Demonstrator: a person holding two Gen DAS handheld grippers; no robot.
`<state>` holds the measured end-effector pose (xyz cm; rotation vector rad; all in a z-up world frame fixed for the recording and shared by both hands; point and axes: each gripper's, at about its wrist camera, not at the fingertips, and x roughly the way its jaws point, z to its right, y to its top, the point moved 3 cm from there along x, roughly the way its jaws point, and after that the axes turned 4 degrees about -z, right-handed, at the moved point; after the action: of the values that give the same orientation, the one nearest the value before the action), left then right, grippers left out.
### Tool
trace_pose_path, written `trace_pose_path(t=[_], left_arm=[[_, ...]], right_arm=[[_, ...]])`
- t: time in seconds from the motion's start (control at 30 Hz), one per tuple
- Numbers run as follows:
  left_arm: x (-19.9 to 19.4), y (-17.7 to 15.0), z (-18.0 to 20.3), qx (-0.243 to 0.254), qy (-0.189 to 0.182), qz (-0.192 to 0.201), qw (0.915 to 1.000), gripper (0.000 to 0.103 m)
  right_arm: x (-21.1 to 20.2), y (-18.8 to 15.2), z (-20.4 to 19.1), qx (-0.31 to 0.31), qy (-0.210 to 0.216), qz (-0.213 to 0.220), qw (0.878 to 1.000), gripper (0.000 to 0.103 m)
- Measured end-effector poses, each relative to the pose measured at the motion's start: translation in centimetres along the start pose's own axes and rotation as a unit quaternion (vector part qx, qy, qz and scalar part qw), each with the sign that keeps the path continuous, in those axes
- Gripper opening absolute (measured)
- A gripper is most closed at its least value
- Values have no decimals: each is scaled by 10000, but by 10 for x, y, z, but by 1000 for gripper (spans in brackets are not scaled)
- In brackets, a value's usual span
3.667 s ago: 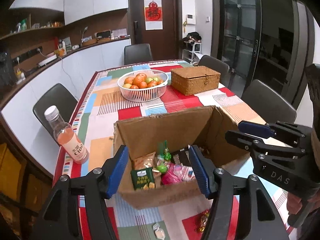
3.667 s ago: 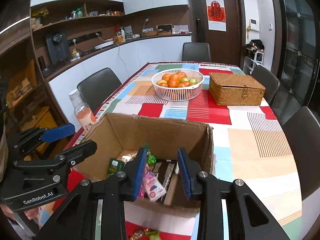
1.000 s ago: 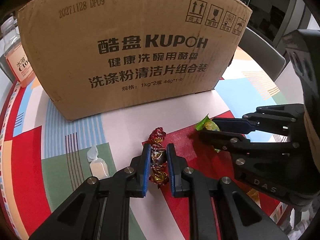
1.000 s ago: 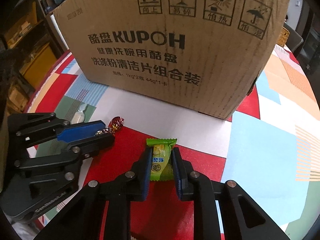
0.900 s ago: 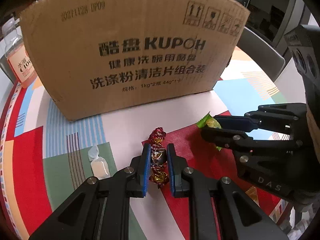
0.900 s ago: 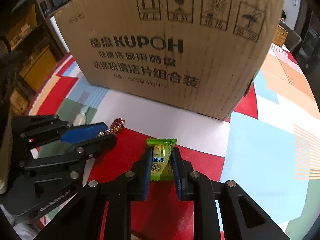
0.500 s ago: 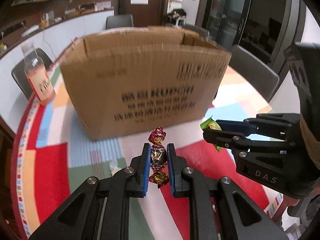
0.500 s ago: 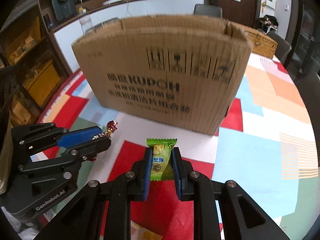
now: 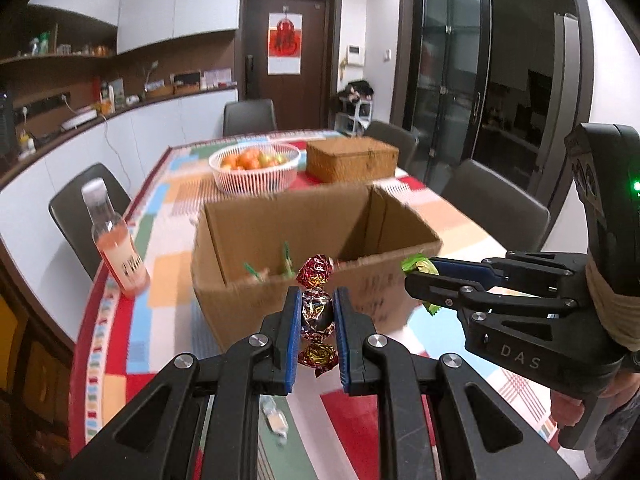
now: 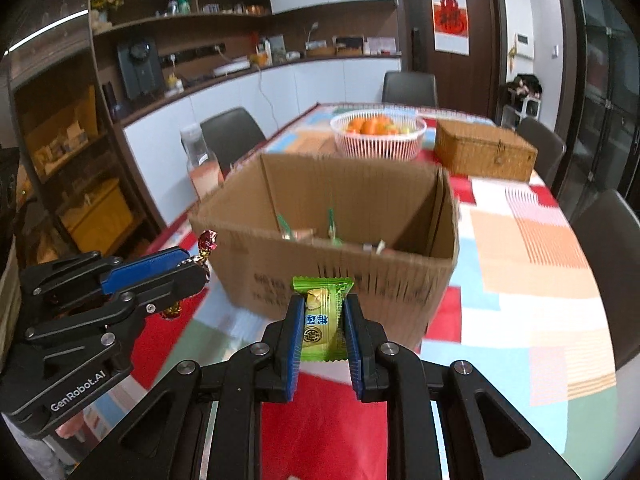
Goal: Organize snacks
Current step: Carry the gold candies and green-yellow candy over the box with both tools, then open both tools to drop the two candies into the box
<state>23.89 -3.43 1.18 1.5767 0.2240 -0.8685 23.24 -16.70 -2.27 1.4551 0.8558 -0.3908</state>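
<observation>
Nearest in the left wrist view, the left gripper (image 9: 316,314) has its blue jaws closed on a foil candy (image 9: 317,308), a red-and-gold twist. Its long axis runs along the jaws, one twisted end poking out ahead toward the box (image 9: 316,240) and the other tucked back between them. The candy is clear of the worktop (image 9: 168,276), in front of the box's near wall. Below the jaws a small clear wrapper (image 9: 274,426) lies on a green patch of the cloth.

In the right wrist view the right gripper (image 10: 322,324) grips a green sachet (image 10: 322,318) by its two long edges. The sachet stands flat-faced to the camera, long axis along the jaws, its crimped top edge pointing forward to the box (image 10: 332,240) and also off the worktop (image 10: 540,280). Each gripper shows in the other's view, side by side and near one another, both short of the box.

The box is open-topped, printed front wall toward the grippers, with green and pale wrappers showing over the rim inside. A bottle (image 9: 116,248) of pink drink stands upright just left of it. Beyond the box sit a white basket (image 9: 254,170) of oranges and, to its right, a closed wicker case (image 9: 352,160). Dark chairs (image 9: 250,116) ring the far end.
</observation>
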Motion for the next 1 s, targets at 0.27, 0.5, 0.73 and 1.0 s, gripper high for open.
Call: trace_pose_path(t=[0.27, 0.5, 0.73, 1.0], left_arm=[[-2, 36, -12, 61, 196, 288, 9994, 17], [19, 56, -25, 12, 217, 177, 9996, 17], [44, 67, -33, 32, 324, -15, 9995, 17], [46, 58, -35, -33, 572, -200, 9982, 39]], right_arm=[[-6, 38, 3, 24, -43, 322, 9995, 21], [6, 62, 5, -26, -174, 332, 9993, 21], [20, 79, 11, -7, -279, 243, 9993, 21], [29, 80, 21, 252, -452, 109, 9986, 39]])
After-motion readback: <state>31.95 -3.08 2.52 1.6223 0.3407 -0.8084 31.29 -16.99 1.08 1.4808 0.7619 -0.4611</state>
